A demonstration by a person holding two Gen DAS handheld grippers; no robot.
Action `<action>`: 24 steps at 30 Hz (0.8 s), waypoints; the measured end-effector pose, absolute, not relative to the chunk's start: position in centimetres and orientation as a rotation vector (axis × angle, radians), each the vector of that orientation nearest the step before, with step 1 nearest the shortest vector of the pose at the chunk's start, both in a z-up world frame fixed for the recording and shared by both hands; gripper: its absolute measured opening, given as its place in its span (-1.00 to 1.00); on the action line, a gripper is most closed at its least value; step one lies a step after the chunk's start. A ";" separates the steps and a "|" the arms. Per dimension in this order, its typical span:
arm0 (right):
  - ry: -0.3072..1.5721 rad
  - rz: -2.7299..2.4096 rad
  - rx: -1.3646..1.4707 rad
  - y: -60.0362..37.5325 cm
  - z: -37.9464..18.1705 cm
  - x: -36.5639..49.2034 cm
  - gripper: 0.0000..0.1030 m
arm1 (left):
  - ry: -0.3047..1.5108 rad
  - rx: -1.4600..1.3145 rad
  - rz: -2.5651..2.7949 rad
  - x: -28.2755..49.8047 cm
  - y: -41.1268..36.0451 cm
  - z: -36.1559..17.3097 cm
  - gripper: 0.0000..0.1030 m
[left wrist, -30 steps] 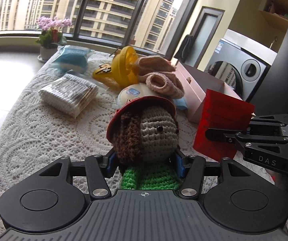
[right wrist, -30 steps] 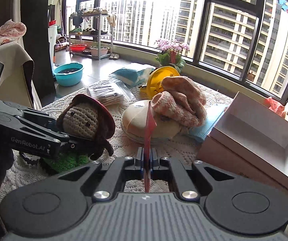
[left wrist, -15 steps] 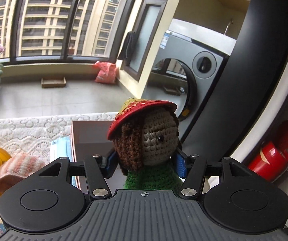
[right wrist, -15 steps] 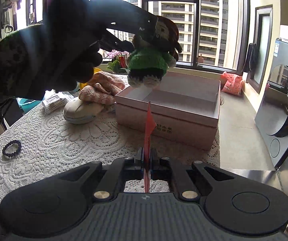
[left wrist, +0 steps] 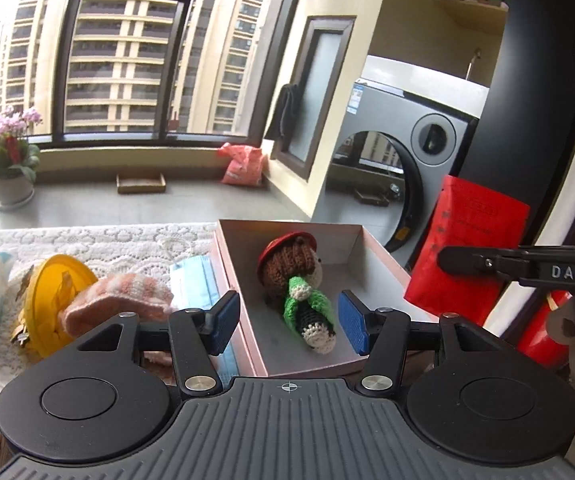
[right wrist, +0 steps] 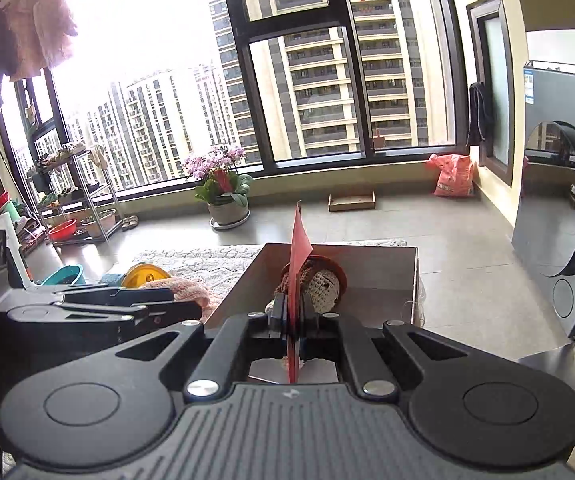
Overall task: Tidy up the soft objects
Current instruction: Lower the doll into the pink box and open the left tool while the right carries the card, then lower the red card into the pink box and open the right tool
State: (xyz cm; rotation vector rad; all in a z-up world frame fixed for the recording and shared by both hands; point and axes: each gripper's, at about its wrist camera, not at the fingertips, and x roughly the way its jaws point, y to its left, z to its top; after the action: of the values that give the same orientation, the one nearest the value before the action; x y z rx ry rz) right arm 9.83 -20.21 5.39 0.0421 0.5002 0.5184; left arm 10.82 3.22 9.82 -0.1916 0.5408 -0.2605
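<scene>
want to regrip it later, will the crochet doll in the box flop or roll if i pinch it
The crochet doll looks yarn-stuffed, so probably light and squashy, bending under a pinch. Lying flat in the pink box, its fuzzy surface likely grips pads and seems unlikely to roll.

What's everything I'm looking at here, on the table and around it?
Crochet doll: one, red hat, green top, lying in the box.
Box: one, pink, open, on the table's right.
Red packet: one, red, held above the box's right side.
Face mask: one, blue, left of the box.
Knitted cloth: one, pink.
Yellow lid: one.
Flowerpot: one, pink flowers, on the floor.
Washing machine: one, grey.
Left hand-held gripper: open, above the doll.
Right hand-held gripper: shut on the packet.
</scene>
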 end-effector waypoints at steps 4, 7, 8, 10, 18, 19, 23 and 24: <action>0.641 0.612 0.113 -16.6 6.2 16.2 -0.84 | 0.540 -0.265 -0.199 6.0 7.6 9.1 0.15; 0.730 0.602 0.100 -13.6 5.2 19.4 -0.50 | 0.562 -0.273 -0.134 2.3 11.1 8.2 0.15; 0.740 0.583 0.083 -13.1 4.9 19.8 -0.34 | 0.569 -0.273 -0.114 1.3 12.0 7.9 0.15; 0.728 0.562 0.047 -12.6 4.3 19.6 -0.19 | 0.586 -0.282 -0.065 -1.2 14.4 7.0 0.15; 0.689 0.434 -0.093 -14.1 2.1 16.1 0.06 | 0.597 -0.418 0.090 -9.2 20.9 3.6 0.14; 0.684 0.415 -0.101 -14.3 1.9 15.9 0.09 | 0.600 -0.419 0.090 -9.9 21.2 3.4 0.14; 0.624 0.328 -0.116 -15.5 1.8 15.1 0.14 | 0.654 -0.375 0.050 -11.6 20.9 2.9 0.07; 0.592 0.310 -0.122 -15.5 2.0 14.5 0.18 | 0.669 -0.356 0.034 -12.0 20.6 2.8 0.00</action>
State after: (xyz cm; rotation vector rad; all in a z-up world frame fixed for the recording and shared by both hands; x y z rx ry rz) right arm 14.54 -15.52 1.97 -0.1221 0.5925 0.3096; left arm -12.05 20.60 2.81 -0.3560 0.6694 0.0342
